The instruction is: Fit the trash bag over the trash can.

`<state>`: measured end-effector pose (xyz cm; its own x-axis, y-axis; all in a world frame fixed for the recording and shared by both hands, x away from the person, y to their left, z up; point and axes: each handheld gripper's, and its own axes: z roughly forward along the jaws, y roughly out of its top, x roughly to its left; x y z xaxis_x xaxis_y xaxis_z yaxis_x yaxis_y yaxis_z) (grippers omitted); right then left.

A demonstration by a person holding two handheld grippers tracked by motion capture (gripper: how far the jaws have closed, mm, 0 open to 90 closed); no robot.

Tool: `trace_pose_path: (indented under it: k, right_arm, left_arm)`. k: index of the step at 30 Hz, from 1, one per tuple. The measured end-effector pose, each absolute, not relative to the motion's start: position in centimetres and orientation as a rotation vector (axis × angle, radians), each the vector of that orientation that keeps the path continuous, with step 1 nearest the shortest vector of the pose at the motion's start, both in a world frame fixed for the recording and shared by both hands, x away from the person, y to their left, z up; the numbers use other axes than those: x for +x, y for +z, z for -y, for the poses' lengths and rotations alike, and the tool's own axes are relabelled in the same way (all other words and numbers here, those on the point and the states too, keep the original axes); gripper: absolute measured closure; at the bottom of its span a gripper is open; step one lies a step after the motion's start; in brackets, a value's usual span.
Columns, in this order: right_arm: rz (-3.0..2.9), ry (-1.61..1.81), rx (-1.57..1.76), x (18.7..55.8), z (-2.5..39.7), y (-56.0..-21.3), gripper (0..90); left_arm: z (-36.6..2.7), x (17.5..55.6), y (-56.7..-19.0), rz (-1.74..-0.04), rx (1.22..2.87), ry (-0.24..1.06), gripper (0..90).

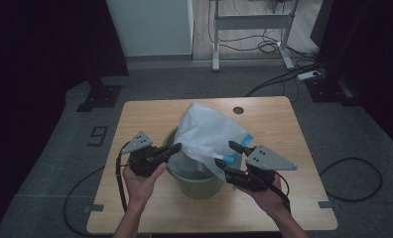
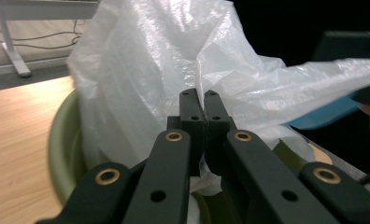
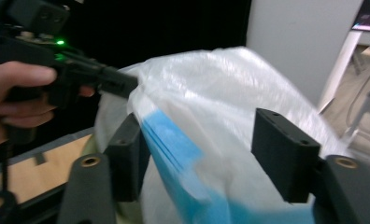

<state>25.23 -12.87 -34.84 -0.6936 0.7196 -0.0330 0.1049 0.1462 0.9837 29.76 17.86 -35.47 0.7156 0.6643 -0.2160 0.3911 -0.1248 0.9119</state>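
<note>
While left gripper [image 2: 198, 100] pinches bag [image 2: 145, 65], right gripper [image 3: 206, 154] gapes.

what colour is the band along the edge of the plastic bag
Blue; the band shows best in the right gripper view.

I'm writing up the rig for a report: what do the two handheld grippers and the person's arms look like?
Both are black, pistol-like tools. The left gripper and the right gripper each carry a grey three-cornered plate on top and trail a black cable. Up close, the jaws are flat black blocks on long arms with brass-coloured pivot rings. A small green light glows on the left gripper's body. The forearms are bare, with no sleeves in view.
</note>
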Motion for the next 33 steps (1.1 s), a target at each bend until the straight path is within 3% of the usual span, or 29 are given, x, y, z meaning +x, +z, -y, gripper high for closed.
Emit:
trace_pose_path:
  k: [11,22,33]
  right_arm:
    - [-1.974,1.643,0.818,22.6,15.5,-37.9,31.2]
    - [-1.95,1.538,1.015,24.7,18.3,-41.2,32.3]
    - [-1.966,1.579,1.066,25.8,18.6,-42.3,44.3]
  left_arm:
    - [-18.8,29.8,-35.9,-0.879,1.73,0.291,89.9]
    - [-19.2,29.8,-36.1,-0.893,1.731,0.289,89.8]
    - [-19.3,29.9,-36.3,-0.899,1.725,0.279,89.7]
